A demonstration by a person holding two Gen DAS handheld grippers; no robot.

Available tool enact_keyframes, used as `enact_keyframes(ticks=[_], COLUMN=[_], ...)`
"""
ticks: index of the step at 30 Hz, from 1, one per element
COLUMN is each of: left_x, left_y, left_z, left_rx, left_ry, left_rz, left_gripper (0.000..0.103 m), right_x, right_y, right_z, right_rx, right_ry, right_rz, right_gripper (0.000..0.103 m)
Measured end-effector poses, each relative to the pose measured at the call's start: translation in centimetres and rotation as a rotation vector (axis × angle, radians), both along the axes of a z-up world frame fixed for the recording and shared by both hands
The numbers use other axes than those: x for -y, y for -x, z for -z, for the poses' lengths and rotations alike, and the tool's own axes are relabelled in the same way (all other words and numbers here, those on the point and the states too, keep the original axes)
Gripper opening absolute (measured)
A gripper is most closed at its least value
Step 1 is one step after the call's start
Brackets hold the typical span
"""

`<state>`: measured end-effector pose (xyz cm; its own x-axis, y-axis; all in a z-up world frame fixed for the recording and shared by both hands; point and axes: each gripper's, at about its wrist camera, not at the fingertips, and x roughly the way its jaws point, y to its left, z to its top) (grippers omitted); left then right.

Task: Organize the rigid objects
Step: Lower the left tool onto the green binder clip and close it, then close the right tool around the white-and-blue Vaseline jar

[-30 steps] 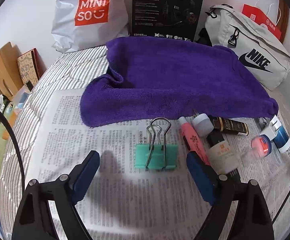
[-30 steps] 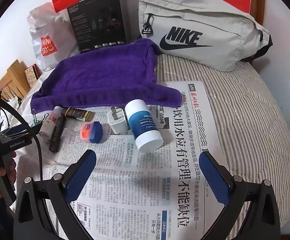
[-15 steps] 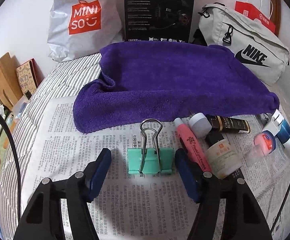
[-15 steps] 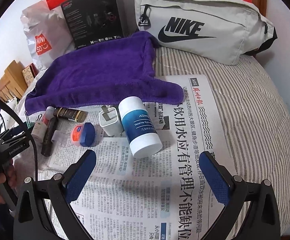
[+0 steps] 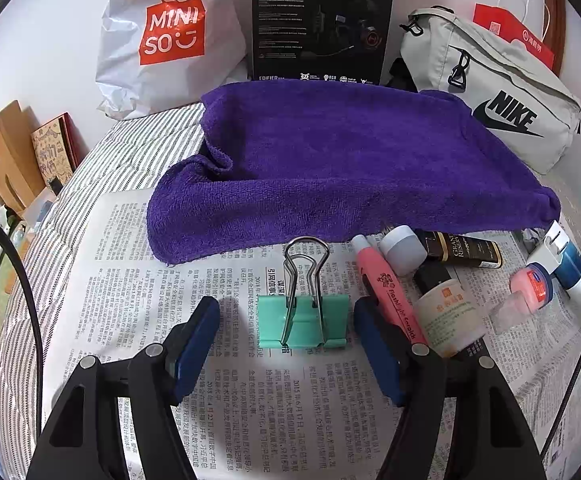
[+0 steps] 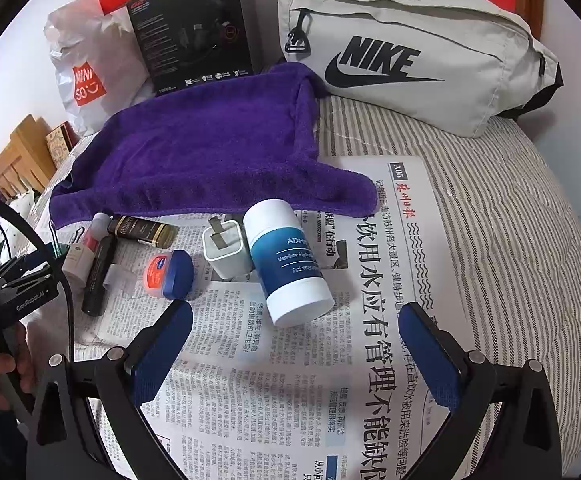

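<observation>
While the left tongs [image 5: 286, 328] stand apart astride it, untouching, the green binder clip [image 5: 303, 326], light, stiff, slick-sided, wants gripping across its body.

"MINISO" on white bag [image 5: 162, 40], "NIKE" on grey pouch [image 6: 402, 56], "HECATE" on black box [image 5: 322, 20], perhaps "Vaseline" on blue-white bottle [image 6: 286, 260].

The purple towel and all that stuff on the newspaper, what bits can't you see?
- Purple towel, both views: anything beneath it is covered.
- Black tube, left wrist view: mostly behind the cream bottle.
- Green binder clip, right wrist view: almost hidden by the left gripper's body.
</observation>
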<state>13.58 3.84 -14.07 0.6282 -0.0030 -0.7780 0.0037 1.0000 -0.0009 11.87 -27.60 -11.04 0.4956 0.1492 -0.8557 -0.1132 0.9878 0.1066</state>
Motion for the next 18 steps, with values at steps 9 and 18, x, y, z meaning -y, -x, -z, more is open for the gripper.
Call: enact_keyframes(ticks=[9, 18], left_x=[-0.4, -0.1], left_y=[0.4, 0.3], left_z=[-0.3, -0.2], left_rx=[0.015, 0.014], left_ry=[0.021, -0.005], left_rz=[0.011, 0.011], left_gripper=[0.039, 0.040], right_x=[0.6, 0.8], right_y=[-0.3, -2.1], right_z=[-1.0, -0.3], right_rx=[0.028, 0.028], right_ry=[0.018, 0.019], right_rz=[-0.005, -0.027], right_gripper=[0.102, 0.100])
